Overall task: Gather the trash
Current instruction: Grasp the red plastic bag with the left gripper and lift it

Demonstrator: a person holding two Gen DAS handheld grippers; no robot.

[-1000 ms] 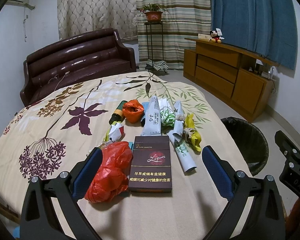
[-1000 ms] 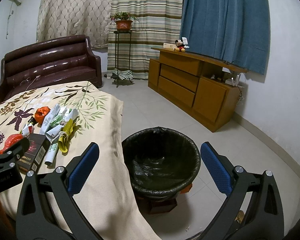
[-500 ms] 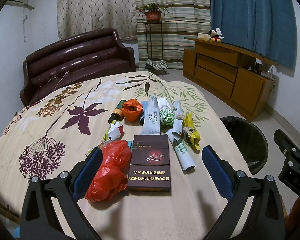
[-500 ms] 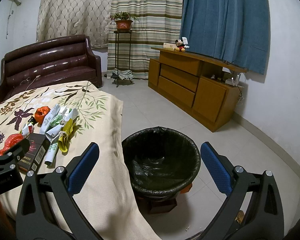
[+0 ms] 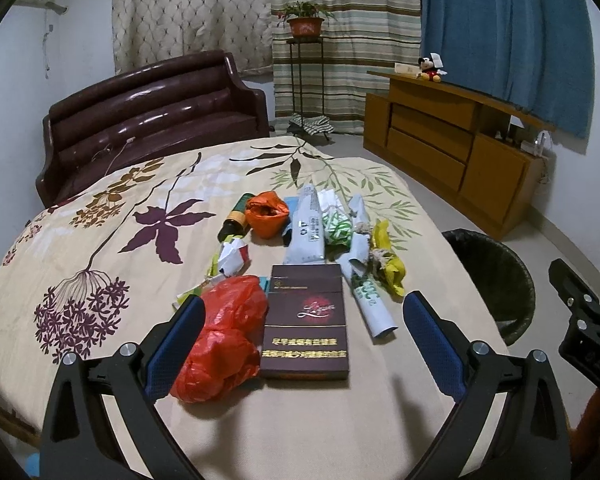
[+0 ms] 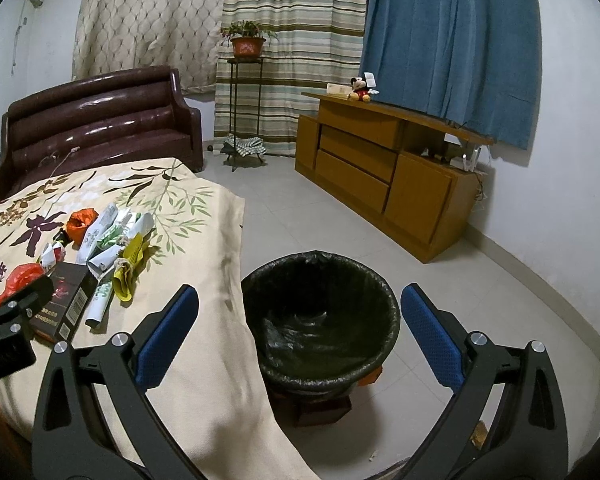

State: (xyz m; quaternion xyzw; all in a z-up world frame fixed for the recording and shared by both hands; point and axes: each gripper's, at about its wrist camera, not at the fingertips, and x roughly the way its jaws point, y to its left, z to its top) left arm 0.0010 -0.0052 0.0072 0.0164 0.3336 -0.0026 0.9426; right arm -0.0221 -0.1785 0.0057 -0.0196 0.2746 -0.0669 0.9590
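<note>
Room, interior. White walls (image 6: 572, 160); pale tiled floor (image 6: 340, 220). Back wall hung with three curtains side by side: cream lattice-patterned curtain (image 5: 188, 12), striped curtain (image 5: 340, 40), blue curtain (image 6: 452, 32). Dark brown leather sofa (image 5: 152, 116) against the back wall at left. Slim black plant stand (image 6: 246, 116) before the striped curtain, carrying a potted plant (image 6: 247, 40). Low wooden sideboard (image 6: 384, 172) with drawers along the right wall; Mickey Mouse toy (image 6: 360, 88) on top. Wall-mounted air conditioner (image 5: 40, 0), upper left corner. Lighting dim, even.
</note>
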